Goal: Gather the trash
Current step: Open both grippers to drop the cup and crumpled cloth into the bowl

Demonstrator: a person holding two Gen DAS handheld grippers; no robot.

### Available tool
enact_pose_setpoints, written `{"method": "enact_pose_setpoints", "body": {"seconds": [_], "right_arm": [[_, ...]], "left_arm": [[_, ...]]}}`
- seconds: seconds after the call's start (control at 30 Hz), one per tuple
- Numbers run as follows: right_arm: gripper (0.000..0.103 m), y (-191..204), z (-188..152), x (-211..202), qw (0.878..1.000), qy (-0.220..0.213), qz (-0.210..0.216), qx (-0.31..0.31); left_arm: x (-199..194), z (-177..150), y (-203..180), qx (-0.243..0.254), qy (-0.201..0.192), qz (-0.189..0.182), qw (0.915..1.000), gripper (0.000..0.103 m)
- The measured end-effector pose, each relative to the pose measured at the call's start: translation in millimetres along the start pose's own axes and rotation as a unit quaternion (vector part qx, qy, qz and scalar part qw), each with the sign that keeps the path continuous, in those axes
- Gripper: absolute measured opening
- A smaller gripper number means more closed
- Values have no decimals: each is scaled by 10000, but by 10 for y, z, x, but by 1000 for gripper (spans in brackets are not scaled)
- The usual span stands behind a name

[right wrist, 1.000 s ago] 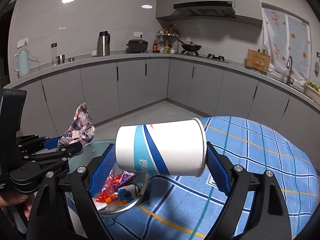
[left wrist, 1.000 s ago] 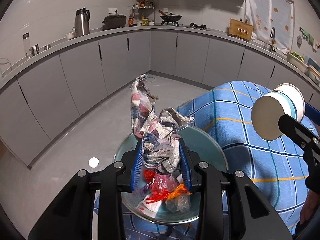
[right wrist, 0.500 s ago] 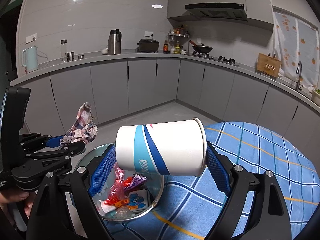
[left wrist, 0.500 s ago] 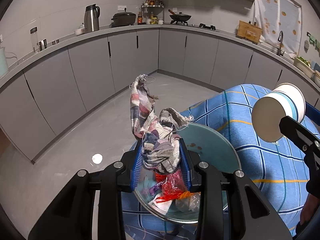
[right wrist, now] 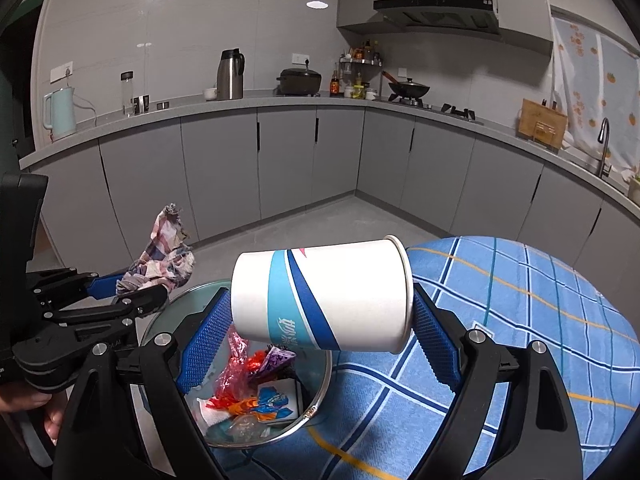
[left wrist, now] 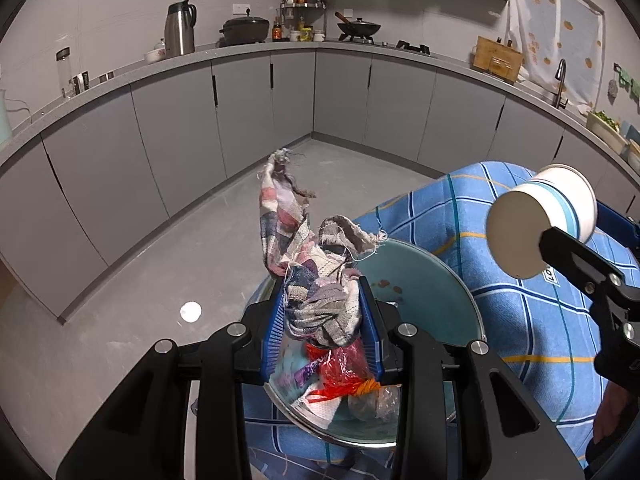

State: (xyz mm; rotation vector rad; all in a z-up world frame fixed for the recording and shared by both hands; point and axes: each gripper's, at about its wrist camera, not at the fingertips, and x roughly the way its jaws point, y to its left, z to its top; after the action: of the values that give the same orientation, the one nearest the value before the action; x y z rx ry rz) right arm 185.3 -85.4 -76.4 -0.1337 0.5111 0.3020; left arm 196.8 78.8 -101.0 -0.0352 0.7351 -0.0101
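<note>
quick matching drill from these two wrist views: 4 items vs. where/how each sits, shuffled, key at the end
Items:
1. paper cup
2. checked rag
3. crumpled wrappers
4. blue checked tablecloth

States:
A. lying inside the metal bowl
B. clamped in the left gripper, bunched up
C. spread under the bowl, covering the table
D. held sideways in the right gripper, base and rim against the pads

Pairs: 1-D, 2-B, 3-A, 4-C
</note>
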Motion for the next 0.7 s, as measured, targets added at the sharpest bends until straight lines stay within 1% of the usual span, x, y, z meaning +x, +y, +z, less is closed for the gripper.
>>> {"method": "enact_pose_setpoints", "body": {"seconds": [0.4,0.7], "right_arm": [[85,56,-18,149,9998,178,89,1],[86,64,-8,239,9995,290,151,45]], "left_arm": [[76,-69,32,-70,67,25,9999,35],[146,-94,38,-88,147,-21,9999,35]]}}
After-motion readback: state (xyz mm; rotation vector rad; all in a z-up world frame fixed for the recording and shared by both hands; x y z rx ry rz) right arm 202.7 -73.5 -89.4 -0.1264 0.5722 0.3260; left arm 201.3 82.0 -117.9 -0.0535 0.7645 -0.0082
